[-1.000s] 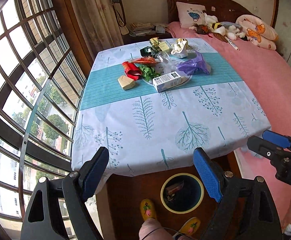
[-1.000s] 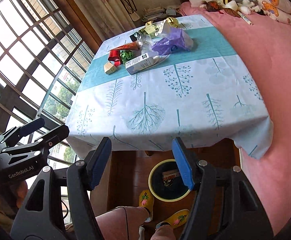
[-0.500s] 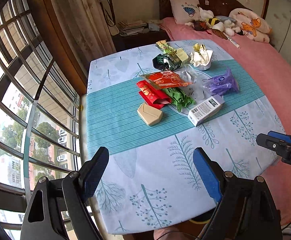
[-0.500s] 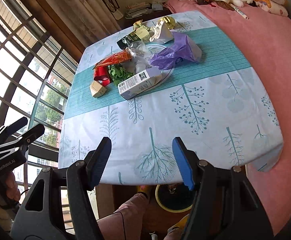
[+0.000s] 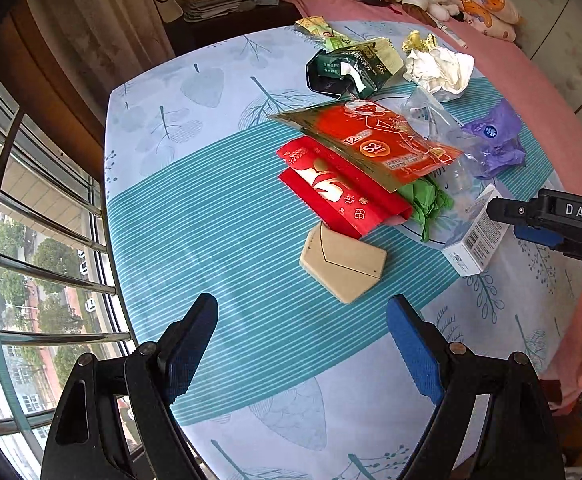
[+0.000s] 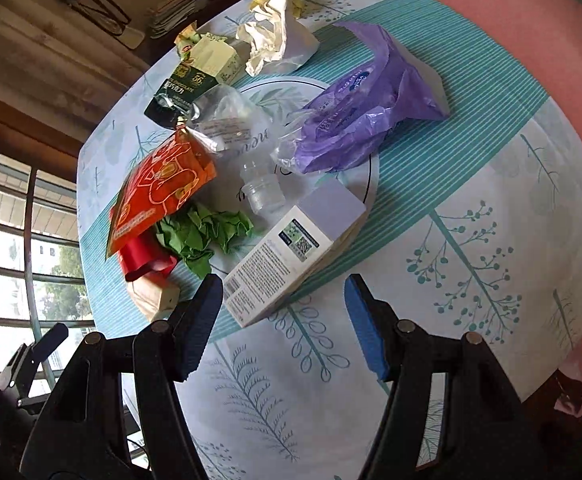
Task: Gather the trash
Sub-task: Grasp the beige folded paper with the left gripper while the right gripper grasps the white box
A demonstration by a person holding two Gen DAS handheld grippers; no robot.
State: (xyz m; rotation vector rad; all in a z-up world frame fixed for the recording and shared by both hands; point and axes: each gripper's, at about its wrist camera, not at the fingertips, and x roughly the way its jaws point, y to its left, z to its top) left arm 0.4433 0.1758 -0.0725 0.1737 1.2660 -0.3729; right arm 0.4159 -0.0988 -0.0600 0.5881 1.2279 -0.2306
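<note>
Over the last second I have brought both claws up from the desk's near edge and in over the trash pile, so the approach is nearly done and picking can begin. My left claw [image 5: 303, 328] gapes wide and holds nothing; the beige folded box [image 5: 343, 264] lies just ahead, between the lines of its fingers. My right claw [image 6: 285, 312] is equally wide and empty, with the white carton [image 6: 287, 260] almost at its left fingertip. Beyond lie the red packet [image 5: 343, 192], orange pouch [image 6: 159, 188], green paper [image 6: 203, 236] and purple bag [image 6: 359, 120], all on the desk [image 5: 211, 220].
</note>
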